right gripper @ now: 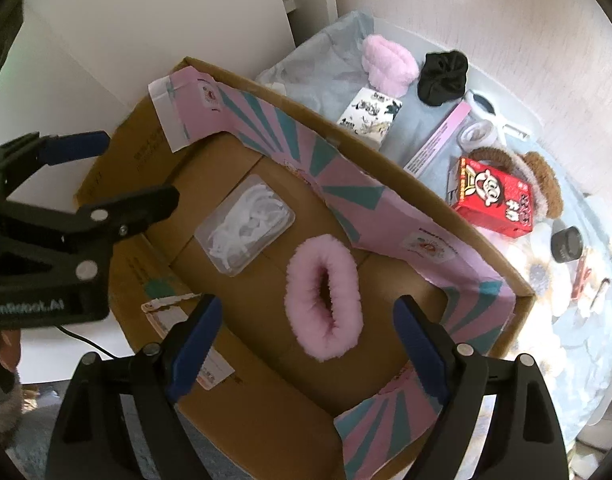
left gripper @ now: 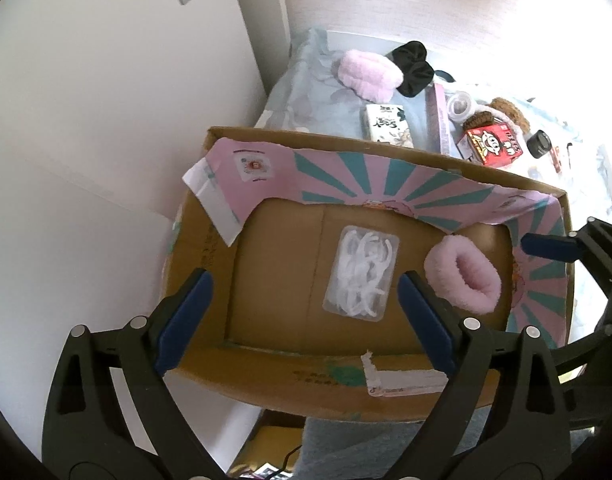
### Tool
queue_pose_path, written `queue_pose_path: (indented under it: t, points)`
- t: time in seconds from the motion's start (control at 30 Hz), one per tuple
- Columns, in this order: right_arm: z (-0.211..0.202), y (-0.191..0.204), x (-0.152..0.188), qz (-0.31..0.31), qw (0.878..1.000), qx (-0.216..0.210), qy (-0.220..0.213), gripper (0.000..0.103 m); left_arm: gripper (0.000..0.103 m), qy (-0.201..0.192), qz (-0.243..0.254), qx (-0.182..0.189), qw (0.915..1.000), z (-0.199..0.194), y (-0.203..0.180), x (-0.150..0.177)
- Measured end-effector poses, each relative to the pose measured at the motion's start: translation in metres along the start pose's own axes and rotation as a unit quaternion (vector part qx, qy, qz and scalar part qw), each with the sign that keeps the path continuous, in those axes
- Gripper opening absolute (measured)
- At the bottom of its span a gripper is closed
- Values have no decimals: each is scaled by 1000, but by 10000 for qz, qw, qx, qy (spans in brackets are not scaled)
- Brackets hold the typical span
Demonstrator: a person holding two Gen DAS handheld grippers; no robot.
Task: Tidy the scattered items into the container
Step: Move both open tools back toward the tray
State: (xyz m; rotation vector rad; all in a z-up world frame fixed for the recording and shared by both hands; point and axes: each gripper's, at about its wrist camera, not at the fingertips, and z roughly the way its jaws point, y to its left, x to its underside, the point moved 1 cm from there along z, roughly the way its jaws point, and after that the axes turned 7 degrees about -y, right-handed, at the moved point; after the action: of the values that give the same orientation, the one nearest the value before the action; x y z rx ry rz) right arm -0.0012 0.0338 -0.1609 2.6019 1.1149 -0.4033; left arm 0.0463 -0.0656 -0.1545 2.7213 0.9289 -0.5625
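I hold both grippers, left gripper (left gripper: 302, 312) and right gripper (right gripper: 307, 338), above the cardboard box (left gripper: 274, 344), jaws apart and empty. The clear packet (left gripper: 361, 274) lies left of the pink scrunchie (right gripper: 323, 300).

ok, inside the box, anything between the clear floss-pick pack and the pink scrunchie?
Nothing: bare cardboard box floor separates clear pack and pink scrunchie, clearest in the right wrist view.

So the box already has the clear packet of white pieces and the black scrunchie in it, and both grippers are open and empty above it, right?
Not quite. Beside the clear packet in the cardboard box lies a pink fluffy scrunchie, as the right wrist view shows. The black scrunchie is still out on the cloth beyond the box. The left gripper and right gripper are indeed open and empty.
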Motion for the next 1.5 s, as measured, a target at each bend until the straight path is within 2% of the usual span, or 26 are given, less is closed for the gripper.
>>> queue_pose_path:
  t: [0.17, 0.37, 0.93, 1.17, 1.4, 1.5]
  points:
    - [-7, -1, 0, -95, 9997, 129, -192, 85, 93, 2, -116, -72, 9999, -8, 1, 5]
    - [-24, -10, 5, 80, 9989, 178, -425, 85, 93, -29, -135, 78, 9999, -16, -8, 1]
    - [-83, -52, 28, 659, 9903, 275, -1191, 85, 93, -395, 93, 203, 9990, -36, -35, -41]
    - [-99, -87, 38, 1041, 9839, 471, -1375, 85, 93, -424, 191, 203, 9987, -28, -49, -74]
    - [-110, -134, 46, 1579, 9743, 553, -1507, 85, 93, -143, 124, 271, 9995, -2, -66, -99]
    - [-113, -158, 50, 1844, 9681, 646, -1567, 85, 93, -22, 169, 117, 9998, 14, -74, -108]
